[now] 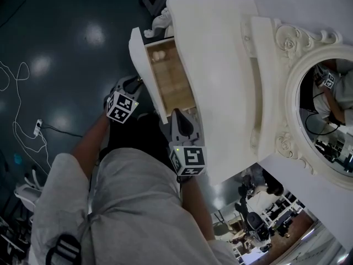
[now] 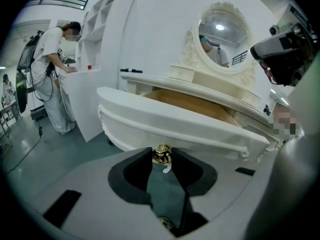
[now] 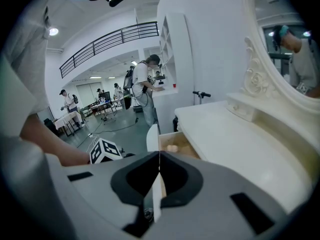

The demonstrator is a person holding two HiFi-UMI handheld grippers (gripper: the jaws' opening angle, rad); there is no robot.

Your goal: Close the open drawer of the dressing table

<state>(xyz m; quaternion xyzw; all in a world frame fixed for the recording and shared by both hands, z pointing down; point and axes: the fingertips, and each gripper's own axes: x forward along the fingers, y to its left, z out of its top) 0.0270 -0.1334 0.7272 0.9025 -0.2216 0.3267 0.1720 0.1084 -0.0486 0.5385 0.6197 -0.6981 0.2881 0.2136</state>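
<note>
The white dressing table [image 1: 220, 65] has its drawer [image 1: 174, 84] pulled out toward the dark floor, showing a pale wooden bottom. My left gripper [image 1: 132, 86] is at the drawer's white front panel [image 2: 175, 121]. In the left gripper view its jaws [image 2: 161, 159] are shut on the small gold drawer knob [image 2: 162, 153], with the black pads touching it on both sides. My right gripper [image 1: 177, 115] hovers over the drawer's near side, and its tips [image 3: 159, 156] meet with nothing between them. A pale round thing [image 3: 171, 148] lies in the drawer.
An ornate oval mirror [image 1: 331, 109] stands at the back of the tabletop. White cables and a plug [image 1: 25, 109] trail on the floor at the left. A person [image 2: 50, 59] works at a tall white shelf unit beyond the table. My own legs fill the lower middle.
</note>
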